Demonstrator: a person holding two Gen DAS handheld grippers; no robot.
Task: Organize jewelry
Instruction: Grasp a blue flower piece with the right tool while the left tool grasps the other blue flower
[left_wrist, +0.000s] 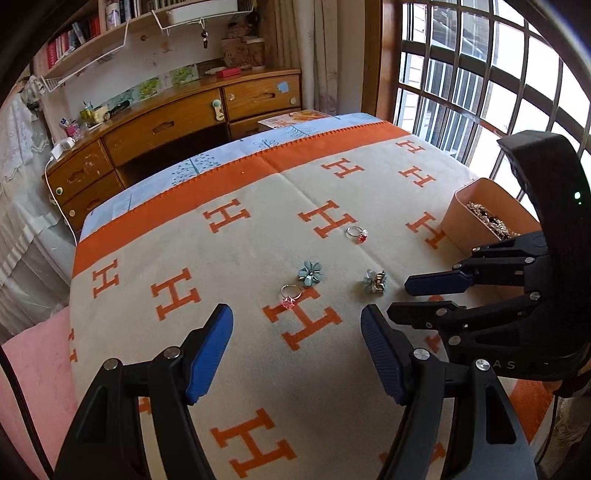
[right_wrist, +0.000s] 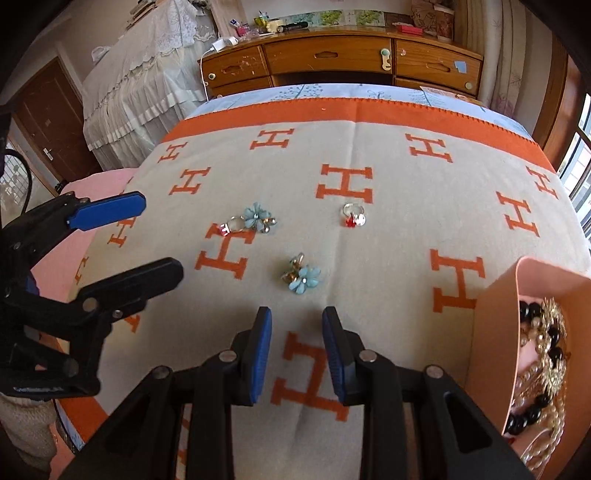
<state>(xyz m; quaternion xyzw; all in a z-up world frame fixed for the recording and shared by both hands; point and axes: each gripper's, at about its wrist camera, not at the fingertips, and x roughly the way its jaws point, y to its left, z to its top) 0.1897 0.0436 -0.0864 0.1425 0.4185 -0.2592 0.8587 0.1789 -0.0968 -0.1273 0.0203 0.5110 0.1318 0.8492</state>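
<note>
The left gripper (left_wrist: 297, 350) hangs open and empty over a blanket (right_wrist: 388, 236) patterned with orange H letters. A pink ring (left_wrist: 289, 296), two blue flowers (left_wrist: 310, 273) (left_wrist: 374, 281) and a red ring (left_wrist: 357, 233) lie there. The right gripper (right_wrist: 297, 356) is slightly parted, empty. Rightmost, a pink box (right_wrist: 491, 332) holds beads and gold chains.

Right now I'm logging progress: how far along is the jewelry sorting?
Done: beads and chains already fill the pink box. In hand: nothing; the left gripper and right gripper are both open and empty above the blanket. Left: two blue flower clips, a pink-stone ring and a red-stone ring.
</note>
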